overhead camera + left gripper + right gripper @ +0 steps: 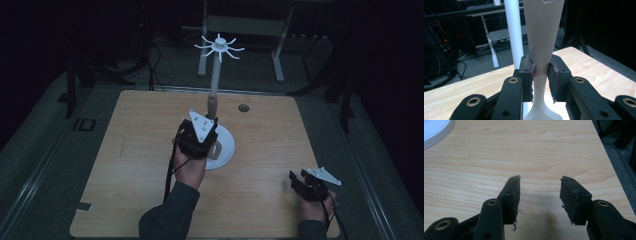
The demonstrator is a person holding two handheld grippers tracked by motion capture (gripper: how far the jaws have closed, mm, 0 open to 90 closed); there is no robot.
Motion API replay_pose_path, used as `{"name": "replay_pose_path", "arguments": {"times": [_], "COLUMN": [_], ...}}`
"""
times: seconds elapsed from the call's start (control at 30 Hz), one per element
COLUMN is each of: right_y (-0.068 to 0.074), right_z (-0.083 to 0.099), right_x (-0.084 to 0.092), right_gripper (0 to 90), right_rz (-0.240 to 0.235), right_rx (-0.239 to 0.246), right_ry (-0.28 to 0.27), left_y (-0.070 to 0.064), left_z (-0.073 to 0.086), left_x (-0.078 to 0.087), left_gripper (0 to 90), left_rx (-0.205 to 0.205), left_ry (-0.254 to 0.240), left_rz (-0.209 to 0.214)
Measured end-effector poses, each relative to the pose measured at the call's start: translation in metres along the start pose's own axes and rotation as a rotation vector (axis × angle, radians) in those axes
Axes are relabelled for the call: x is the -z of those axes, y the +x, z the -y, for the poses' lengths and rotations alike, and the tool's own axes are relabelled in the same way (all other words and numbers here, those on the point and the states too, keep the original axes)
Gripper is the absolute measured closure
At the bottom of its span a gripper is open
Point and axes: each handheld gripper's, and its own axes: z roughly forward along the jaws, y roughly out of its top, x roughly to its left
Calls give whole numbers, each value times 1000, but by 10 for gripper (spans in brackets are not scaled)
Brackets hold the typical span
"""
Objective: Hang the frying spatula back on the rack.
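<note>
A white stand with a round base (227,145), a tall pole (216,75) and a ring of hooks (219,47) on top rises at the table's middle. Right beside the pole is a pale flute-shaped cup (544,30) with a thin stem and a flared foot. My left gripper (210,132) (541,71) is shut on that stem, and both pads (532,72) press against it. The pole (514,32) stands just behind the cup. My right gripper (295,180) (540,186) hovers low over the front right of the table, open, with bare wood between its jaws.
The wooden table (150,150) has a small dark round hole (243,107) behind the stand and a notch (82,206) at its front left corner. A metal frame (240,25) stands on the floor beyond. The stand's base rim (434,130) shows far left of the right gripper.
</note>
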Motion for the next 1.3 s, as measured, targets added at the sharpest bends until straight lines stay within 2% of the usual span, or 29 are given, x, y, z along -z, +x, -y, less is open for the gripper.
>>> {"name": "replay_pose_path", "arguments": {"times": [0.27, 0.43, 0.77, 1.3], "right_y": [0, 0, 0, 0], "right_z": [0, 0, 0, 0], "right_x": [0, 0, 0, 0], "right_gripper": [503, 503, 503, 502], "right_rz": [1, 1, 1, 2], "right_rx": [1, 2, 0, 1], "right_ry": [0, 0, -1, 0], "left_y": [-3, -5, -4, -5], "left_z": [-10, -16, -30, -42], "left_x": [-1, -3, -7, -10], "left_gripper": [744, 744, 744, 742], "left_rx": [-5, -26, -43, -58], "left_ry": [-33, -35, -41, -56], "left_rz": [-26, -52, -99, -138]}}
